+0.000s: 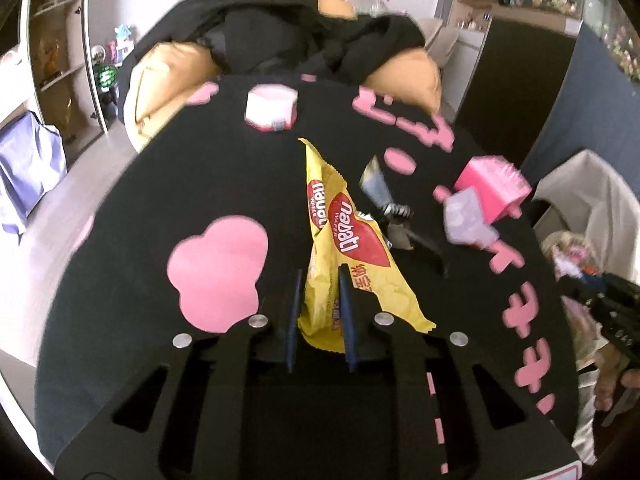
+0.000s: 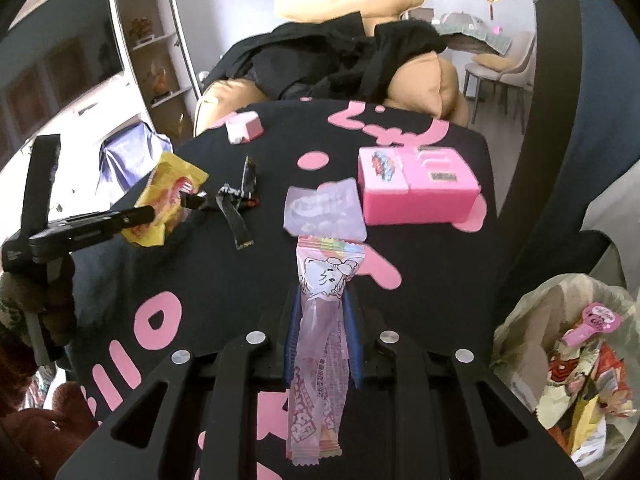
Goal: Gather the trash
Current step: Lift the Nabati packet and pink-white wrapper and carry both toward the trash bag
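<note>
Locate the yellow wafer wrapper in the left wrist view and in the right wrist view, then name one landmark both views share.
Left wrist view: the yellow wafer wrapper sits in the centre, running down between the fingers of the left tool.
Right wrist view: the wrapper is at the left edge of the black cloth, at the tip of the left tool.
Shared landmark: the pink box.

yellow wrapper (image 1: 352, 240): glossy crinkled foil | pink wrapper (image 2: 320, 320): translucent plastic | table cover (image 1: 160, 184): matt black cloth
</note>
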